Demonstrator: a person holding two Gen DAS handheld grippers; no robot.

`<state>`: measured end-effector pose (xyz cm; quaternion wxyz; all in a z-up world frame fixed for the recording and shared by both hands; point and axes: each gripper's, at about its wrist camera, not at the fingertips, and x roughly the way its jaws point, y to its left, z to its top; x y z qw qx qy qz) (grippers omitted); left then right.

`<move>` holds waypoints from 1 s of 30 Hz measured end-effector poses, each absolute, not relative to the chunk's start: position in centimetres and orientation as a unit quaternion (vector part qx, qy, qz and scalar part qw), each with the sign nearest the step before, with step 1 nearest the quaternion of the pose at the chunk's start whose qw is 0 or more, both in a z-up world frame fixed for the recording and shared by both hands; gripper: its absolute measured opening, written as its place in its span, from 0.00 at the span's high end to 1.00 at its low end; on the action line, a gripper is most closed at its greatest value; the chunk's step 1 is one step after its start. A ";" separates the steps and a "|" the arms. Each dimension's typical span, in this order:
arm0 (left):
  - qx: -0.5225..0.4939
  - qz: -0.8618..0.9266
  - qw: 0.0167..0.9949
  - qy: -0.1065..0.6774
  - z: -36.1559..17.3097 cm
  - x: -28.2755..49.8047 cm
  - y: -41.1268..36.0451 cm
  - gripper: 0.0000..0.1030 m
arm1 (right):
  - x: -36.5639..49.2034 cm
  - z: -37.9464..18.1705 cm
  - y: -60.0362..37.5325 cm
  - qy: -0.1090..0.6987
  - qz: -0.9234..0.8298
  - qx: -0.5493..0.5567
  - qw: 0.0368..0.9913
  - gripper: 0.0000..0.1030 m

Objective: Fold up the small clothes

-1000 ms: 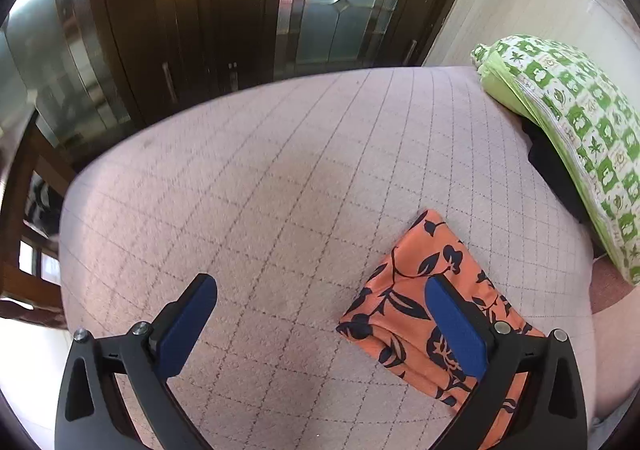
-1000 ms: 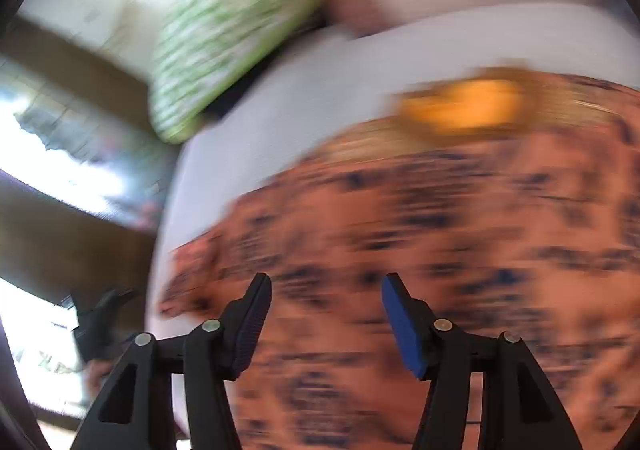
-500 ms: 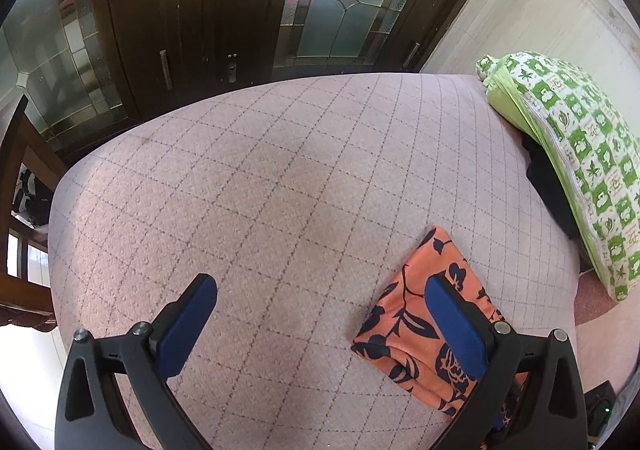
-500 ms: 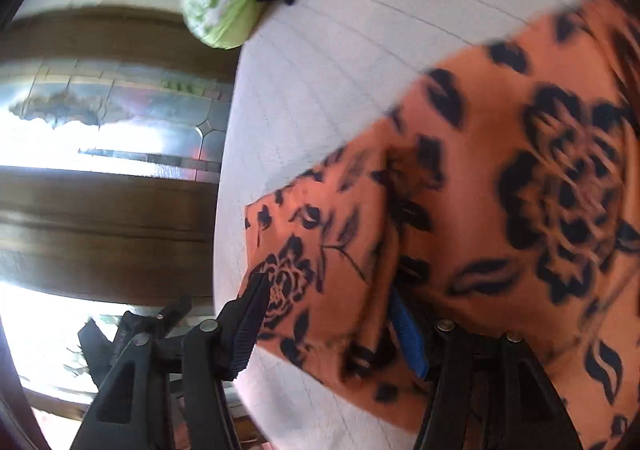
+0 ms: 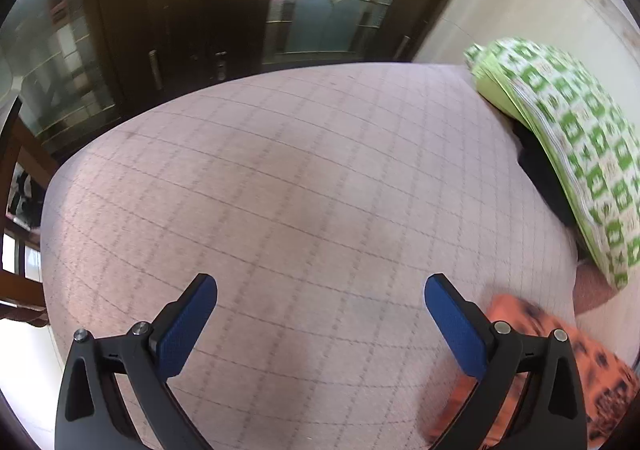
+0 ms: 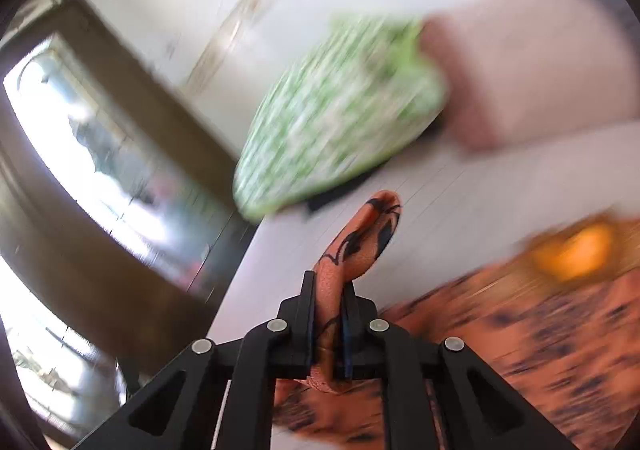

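Note:
An orange garment with a dark floral print lies on a pale quilted bed (image 5: 304, 186). In the right wrist view my right gripper (image 6: 329, 292) is shut on a fold of the orange garment (image 6: 360, 238), which sticks up between the jaws; the rest of it (image 6: 520, 338) spreads blurred at lower right. In the left wrist view my left gripper (image 5: 320, 302) is open and empty above bare bedding, and the garment (image 5: 592, 366) shows at the lower right, partly behind the right finger.
A green-and-white patterned pillow (image 5: 568, 138) lies at the bed's right side over a dark item (image 5: 540, 174). Dark wooden doors with glass panes (image 5: 208, 10) stand beyond the bed's far edge. A pinkish cushion (image 6: 520, 70) sits behind the pillow.
My right gripper has closed on a fold of the orange garment and lifted it. My left gripper stayed open; the garment has slid toward the lower right of its view.

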<state>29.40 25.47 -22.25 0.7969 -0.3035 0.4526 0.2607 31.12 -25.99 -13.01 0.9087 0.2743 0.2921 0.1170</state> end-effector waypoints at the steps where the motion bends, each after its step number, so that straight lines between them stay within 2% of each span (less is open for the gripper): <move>1: -0.293 0.255 0.801 0.455 -22.2 29.8 24.6 0.00 | 30.1 -12.5 -28.7 0.281 0.090 0.273 0.916 0.90; 5: -0.249 0.236 0.817 0.463 -21.9 31.0 21.2 0.00 | 26.7 -12.6 -38.1 0.269 -0.025 0.266 0.926 0.90; 11: -0.163 0.159 0.853 0.469 -21.3 32.5 13.3 0.00 | 21.8 -17.5 -48.6 0.298 -0.145 0.273 0.903 0.90; 14: -0.136 0.095 0.869 0.466 -21.0 32.6 8.7 0.00 | 21.2 -21.2 -51.2 0.338 -0.138 0.300 0.881 0.90; 18: -0.099 0.003 0.876 0.472 -21.5 32.4 2.6 0.00 | 20.9 -25.5 -53.8 0.407 -0.175 0.331 0.833 0.84; 20: -0.069 -0.019 0.879 0.472 -22.0 32.2 0.1 0.00 | 20.3 -28.0 -55.2 0.443 -0.196 0.366 0.795 0.72; 21: -0.054 -0.022 0.879 0.472 -22.4 32.2 -0.8 0.00 | 19.8 -28.9 -56.1 0.445 -0.195 0.377 0.789 0.72; 22: -0.037 -0.022 0.879 0.475 -22.8 32.3 -1.5 0.00 | 19.1 -29.2 -56.5 0.438 -0.188 0.389 0.788 0.64; 23: -0.021 -0.020 0.876 0.482 -23.5 32.5 -2.2 0.00 | 18.1 -28.9 -57.0 0.429 -0.201 0.390 0.790 0.50; 24: -0.008 -0.015 0.869 0.494 -24.2 32.7 -2.6 0.00 | 17.4 -28.6 -57.5 0.418 -0.219 0.384 0.794 0.47; 28: 0.002 0.003 0.839 0.544 -27.0 33.6 -2.9 0.00 | 15.8 -25.7 -58.7 0.350 -0.207 0.378 0.832 0.47; 30: -0.016 0.002 0.837 0.547 -27.0 33.9 -2.5 0.00 | 17.3 -23.8 -56.8 0.339 -0.170 0.333 0.863 0.47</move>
